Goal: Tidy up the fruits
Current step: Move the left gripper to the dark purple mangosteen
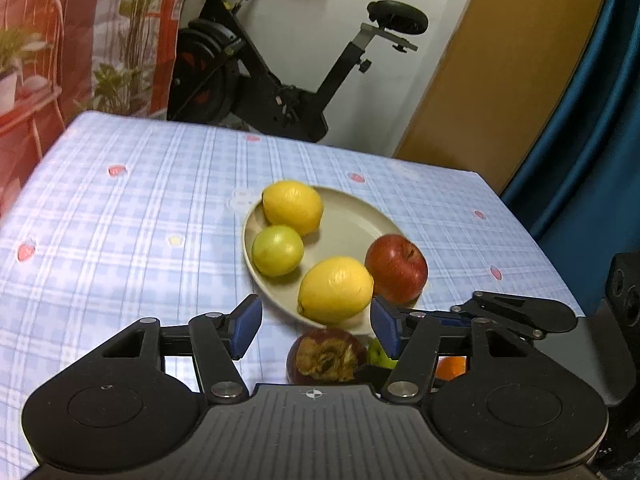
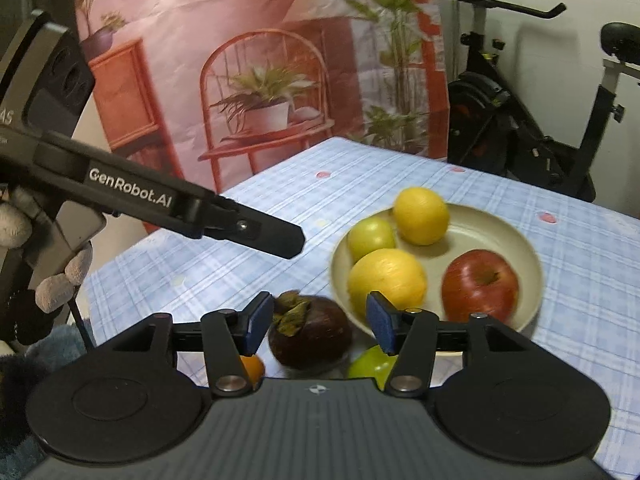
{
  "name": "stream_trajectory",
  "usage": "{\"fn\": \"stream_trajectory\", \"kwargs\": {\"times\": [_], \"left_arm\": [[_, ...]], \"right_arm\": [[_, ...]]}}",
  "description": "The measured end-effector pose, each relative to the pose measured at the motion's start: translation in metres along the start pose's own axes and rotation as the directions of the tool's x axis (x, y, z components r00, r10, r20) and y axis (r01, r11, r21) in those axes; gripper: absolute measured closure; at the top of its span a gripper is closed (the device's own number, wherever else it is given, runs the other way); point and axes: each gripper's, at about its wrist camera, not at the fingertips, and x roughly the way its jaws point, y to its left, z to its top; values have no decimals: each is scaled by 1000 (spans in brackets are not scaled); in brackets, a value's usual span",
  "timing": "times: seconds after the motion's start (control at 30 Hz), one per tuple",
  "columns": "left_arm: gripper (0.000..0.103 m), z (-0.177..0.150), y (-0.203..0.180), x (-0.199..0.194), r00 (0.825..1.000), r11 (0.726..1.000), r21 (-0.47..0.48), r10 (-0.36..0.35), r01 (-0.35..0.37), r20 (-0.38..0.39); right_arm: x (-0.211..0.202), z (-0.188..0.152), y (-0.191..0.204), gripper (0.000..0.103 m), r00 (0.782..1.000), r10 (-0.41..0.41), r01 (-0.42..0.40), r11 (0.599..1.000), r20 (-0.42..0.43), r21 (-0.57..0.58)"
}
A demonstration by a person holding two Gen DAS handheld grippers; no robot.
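Observation:
A beige plate [image 1: 352, 216] [image 2: 488, 228] on the checked tablecloth holds two lemons [image 1: 335, 289] [image 2: 386, 280], a green fruit [image 1: 277, 250] [image 2: 370, 237] and a red apple [image 1: 396, 268] [image 2: 480, 286]. A dark mangosteen [image 1: 326, 356] [image 2: 310, 332] lies on the cloth before the plate, with a green fruit [image 2: 372, 364] and an orange [image 1: 451, 367] [image 2: 252, 368] near it. My left gripper [image 1: 316, 326] is open, above the mangosteen. My right gripper [image 2: 318, 320] is open with the mangosteen between its fingers, not gripped.
The table [image 1: 120, 220] has a blue checked cloth. An exercise bike [image 1: 280, 80] stands behind it, a printed backdrop [image 2: 260, 80] to the left. The left gripper's arm [image 2: 160, 200] shows in the right wrist view.

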Motion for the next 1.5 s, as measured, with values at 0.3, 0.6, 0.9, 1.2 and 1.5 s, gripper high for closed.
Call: {"fn": "stream_trajectory", "kwargs": {"times": [0.3, 0.6, 0.9, 1.2, 1.5], "left_arm": [[27, -10, 5, 14, 999, 999, -35, -25, 24, -32], [27, -25, -2, 34, 995, 999, -17, -34, 33, -97], [27, -36, 1, 45, 992, 999, -36, -24, 20, -127], [39, -37, 1, 50, 992, 998, -43, -43, 38, -121], [40, -38, 9, 43, 993, 996, -69, -65, 58, -103]], "right_arm": [[23, -7, 11, 41, 998, -11, 10, 1000, -61, -23], [29, -14, 9, 41, 997, -8, 7, 1000, -78, -17], [31, -12, 10, 41, 996, -17, 15, 1000, -85, -18], [31, -13, 12, 41, 996, -16, 15, 1000, -85, -14], [33, -14, 10, 41, 996, -7, 7, 1000, -87, 3]]}}
